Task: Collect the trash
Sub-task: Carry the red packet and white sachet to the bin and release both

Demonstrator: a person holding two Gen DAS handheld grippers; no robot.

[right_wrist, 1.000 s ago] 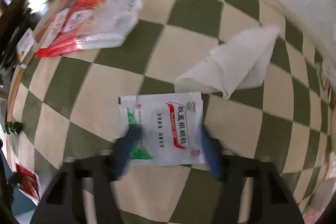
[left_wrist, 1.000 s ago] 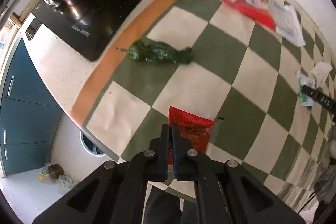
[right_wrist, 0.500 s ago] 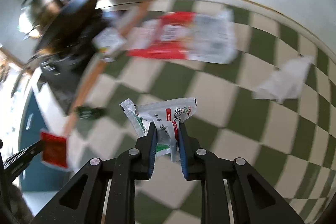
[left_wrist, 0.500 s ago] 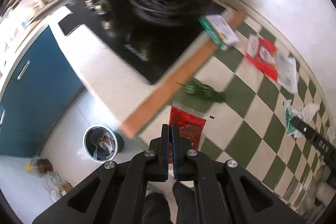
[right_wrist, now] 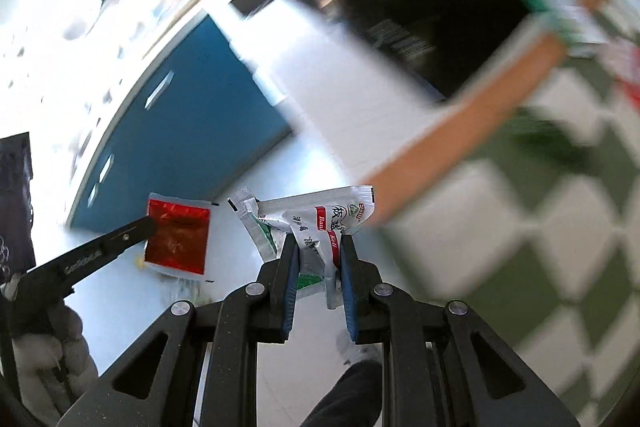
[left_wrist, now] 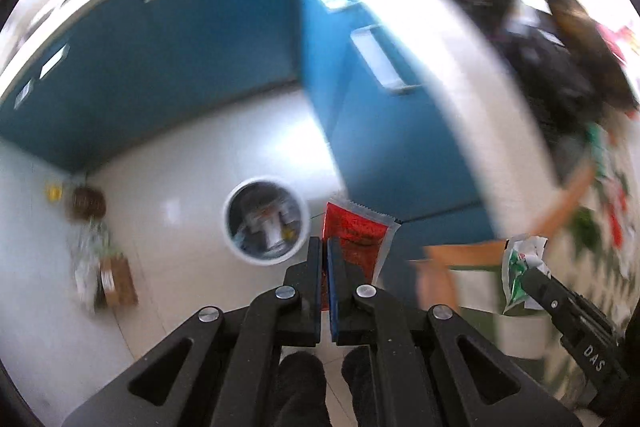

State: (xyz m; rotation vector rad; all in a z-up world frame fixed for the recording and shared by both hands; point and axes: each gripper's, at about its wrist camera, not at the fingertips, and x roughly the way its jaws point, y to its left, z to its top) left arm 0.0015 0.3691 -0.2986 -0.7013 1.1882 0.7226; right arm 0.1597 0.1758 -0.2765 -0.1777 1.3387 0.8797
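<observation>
Clutter (left_wrist: 100,267) sits blurred at the far left of the left wrist view, against the pale floor (left_wrist: 180,155). To its right a round white trash bin (left_wrist: 266,221) stands on that floor, seen from above, with scraps already inside. Just right of the bin's rim, the left tool (left_wrist: 324,247) is clenched on a red sachet (left_wrist: 354,233), whose serrated top edge sticks up past the fingertips. Teal cabinets (left_wrist: 200,59) fill the background behind them. Further right, the edge of the tabletop (left_wrist: 480,107) curves down, and at the right border the right tool (left_wrist: 534,273) comes in holding a crumpled white-and-green packet (left_wrist: 520,267).

From the right wrist view, the left tool (right_wrist: 150,225) enters from the left side with the red sachet (right_wrist: 178,237) pinched at its tip, hanging over the floor (right_wrist: 260,187). Right of it, the right tool (right_wrist: 318,251) grips the white-and-green packet (right_wrist: 320,221), which bunches up between the blue-padded fingers (right_wrist: 292,267). A checkered green-and-cream cloth (right_wrist: 540,207) with an orange border covers the tabletop at far right, heavily blurred.
</observation>
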